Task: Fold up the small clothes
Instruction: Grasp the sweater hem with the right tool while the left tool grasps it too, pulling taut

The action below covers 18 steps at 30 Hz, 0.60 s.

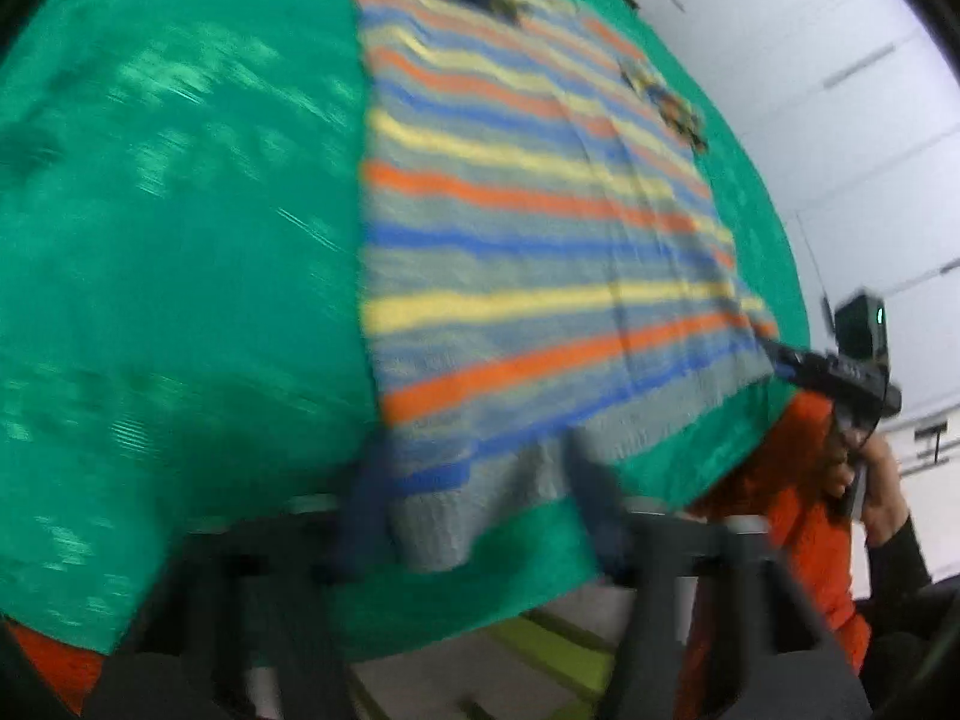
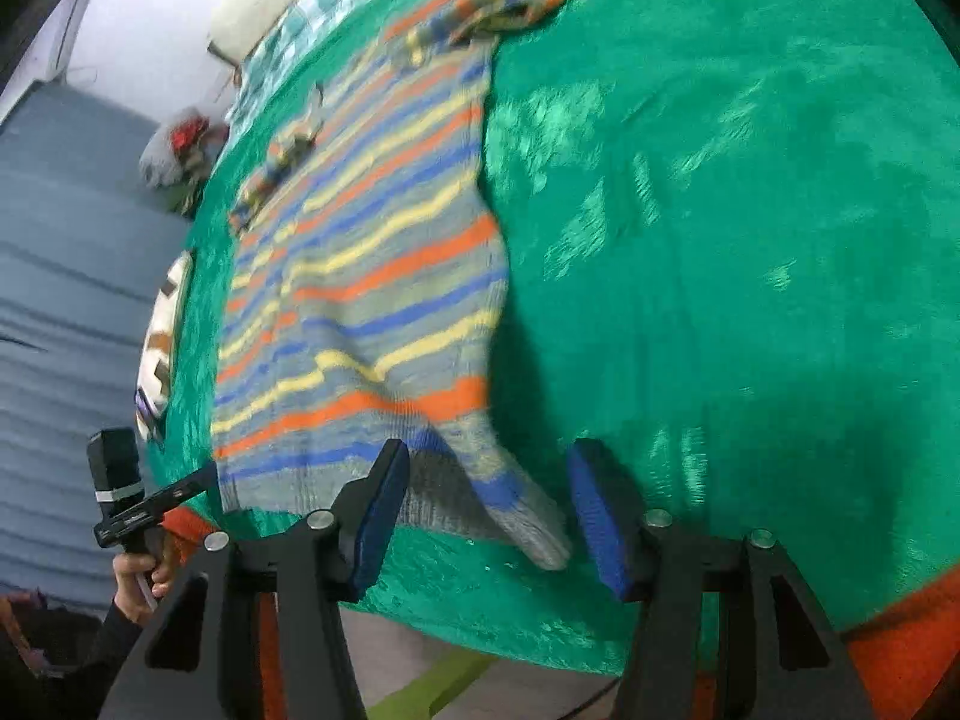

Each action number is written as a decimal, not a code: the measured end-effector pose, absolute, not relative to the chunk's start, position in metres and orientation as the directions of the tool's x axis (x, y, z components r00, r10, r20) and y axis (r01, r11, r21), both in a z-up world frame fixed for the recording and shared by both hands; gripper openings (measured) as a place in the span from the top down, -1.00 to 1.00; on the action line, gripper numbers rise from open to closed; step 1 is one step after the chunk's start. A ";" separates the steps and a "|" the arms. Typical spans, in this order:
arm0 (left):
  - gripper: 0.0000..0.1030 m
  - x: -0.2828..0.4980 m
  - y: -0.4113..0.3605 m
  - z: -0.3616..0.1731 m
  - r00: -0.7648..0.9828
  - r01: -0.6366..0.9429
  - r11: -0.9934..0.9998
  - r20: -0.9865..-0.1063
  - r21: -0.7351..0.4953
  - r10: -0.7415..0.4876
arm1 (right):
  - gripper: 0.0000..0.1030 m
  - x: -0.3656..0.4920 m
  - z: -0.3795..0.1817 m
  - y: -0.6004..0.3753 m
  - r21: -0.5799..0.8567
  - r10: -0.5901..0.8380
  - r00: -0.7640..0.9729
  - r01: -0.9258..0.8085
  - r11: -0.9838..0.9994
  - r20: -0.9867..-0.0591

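A small knitted sweater point(image 1: 528, 228) with orange, yellow, blue and grey stripes lies spread on a green cloth point(image 1: 180, 252). It also shows in the right wrist view point(image 2: 372, 264), sleeves point(image 2: 498, 0) bunched at the far end. My left gripper point(image 1: 486, 510) is open, its blue pads on either side of the near hem corner. My right gripper point(image 2: 489, 504) is open around the other hem corner point(image 2: 516, 498), which is pulled out into a point. The right gripper's tip point(image 1: 840, 372) shows at that corner in the left wrist view.
The green cloth point(image 2: 750, 240) covers the table and hangs over the near edge above an orange layer point(image 2: 900, 648). A checked cloth point(image 2: 336, 0) lies at the far end. A grey sofa point(image 2: 66, 228) stands to the left. The person's hand point(image 2: 141, 582) holds the left gripper.
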<state>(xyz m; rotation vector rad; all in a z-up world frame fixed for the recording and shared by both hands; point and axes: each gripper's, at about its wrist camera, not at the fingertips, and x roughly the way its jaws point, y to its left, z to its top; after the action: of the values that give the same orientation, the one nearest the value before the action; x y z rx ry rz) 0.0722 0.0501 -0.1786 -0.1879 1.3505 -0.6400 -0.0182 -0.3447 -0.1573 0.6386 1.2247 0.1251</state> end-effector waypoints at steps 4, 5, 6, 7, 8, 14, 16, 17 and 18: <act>0.93 0.059 0.038 -0.172 0.077 0.373 0.835 -0.883 -0.404 -0.462 | 0.92 -0.026 -0.153 -0.341 0.522 0.433 0.326 0.270 0.809 -0.840; 0.93 0.058 0.046 -0.162 0.088 0.363 0.833 -0.874 -0.418 -0.477 | 0.92 -0.031 -0.146 -0.342 0.527 0.436 0.328 0.273 0.805 -0.838; 0.93 0.057 0.053 -0.153 0.099 0.359 0.831 -0.868 -0.425 -0.486 | 0.92 -0.036 -0.135 -0.343 0.537 0.443 0.339 0.272 0.799 -0.830; 0.93 0.058 0.059 -0.147 0.107 0.359 0.834 -0.869 -0.419 -0.483 | 0.92 -0.040 -0.126 -0.344 0.535 0.438 0.346 0.270 0.800 -0.829; 0.93 0.058 0.065 -0.142 0.117 0.358 0.846 -0.880 -0.394 -0.460 | 0.92 -0.043 -0.117 -0.344 0.521 0.423 0.349 0.267 0.810 -0.836; 0.89 0.058 0.052 -0.184 0.089 0.354 0.910 -0.961 -0.217 -0.263 | 0.92 -0.037 -0.162 -0.321 0.330 0.281 0.197 0.288 0.899 -0.939; 0.81 0.055 0.049 -0.179 0.120 0.345 0.919 -0.962 -0.190 -0.244 | 0.65 -0.035 -0.161 -0.307 0.251 0.202 0.199 0.259 0.933 -0.959; 0.58 0.052 0.049 -0.174 0.134 0.338 0.923 -0.961 -0.186 -0.243 | 0.45 -0.037 -0.150 -0.300 0.187 0.136 0.211 0.243 0.952 -0.968; 0.36 0.048 0.051 -0.167 0.150 0.332 0.926 -0.959 -0.180 -0.240 | -0.04 -0.038 -0.139 -0.295 0.129 0.075 0.224 0.234 0.964 -0.972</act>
<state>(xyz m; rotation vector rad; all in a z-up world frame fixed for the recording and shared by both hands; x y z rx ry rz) 0.0475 0.0513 -0.1672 0.0801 1.3604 -0.4111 -0.0381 -0.2954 -0.1388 0.2697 1.3449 -0.1110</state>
